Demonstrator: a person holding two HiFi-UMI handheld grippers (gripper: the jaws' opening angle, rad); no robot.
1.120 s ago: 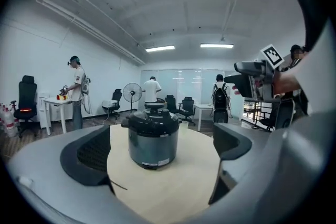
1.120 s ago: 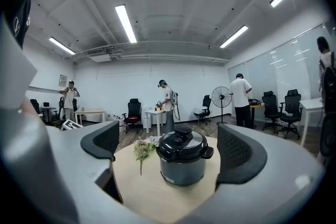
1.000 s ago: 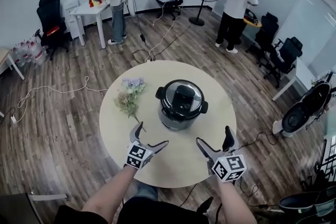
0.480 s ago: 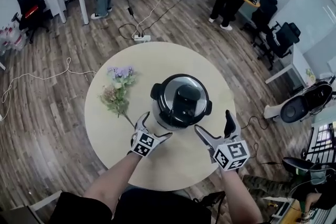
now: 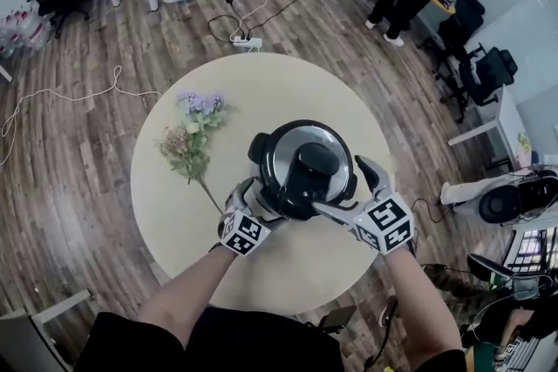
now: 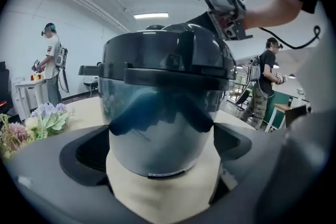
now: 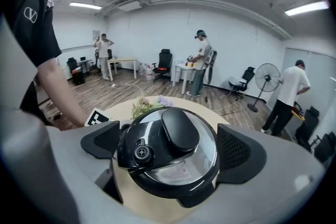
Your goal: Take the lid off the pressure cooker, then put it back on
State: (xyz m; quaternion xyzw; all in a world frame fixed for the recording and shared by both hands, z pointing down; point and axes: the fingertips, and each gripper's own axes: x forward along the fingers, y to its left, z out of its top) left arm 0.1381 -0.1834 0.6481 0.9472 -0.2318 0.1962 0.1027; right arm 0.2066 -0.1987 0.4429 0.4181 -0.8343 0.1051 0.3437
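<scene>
Two grippers flank the near side of the pressure cooker (image 6: 165, 113), which stands at the middle of the round desk (image 5: 174, 213), in the centre of the head view. Its lid (image 5: 307, 159) is on, with the black handle across the top.

The left gripper (image 5: 259, 203) is low at the cooker's lower left. In its own view the jaws are spread wide, and the steel wall fills the gap just ahead of them. They grip nothing, and whether they touch the wall cannot be told.

The right gripper (image 5: 349, 190) is at the cooker's lower right, raised to lid height. Its view looks down on the lid, with the jaws wide apart, one at each side of the rim and closed on nothing.

One bunch of flowers (image 5: 193, 139) lies on the desk left of the cooker, apart from it.
</scene>
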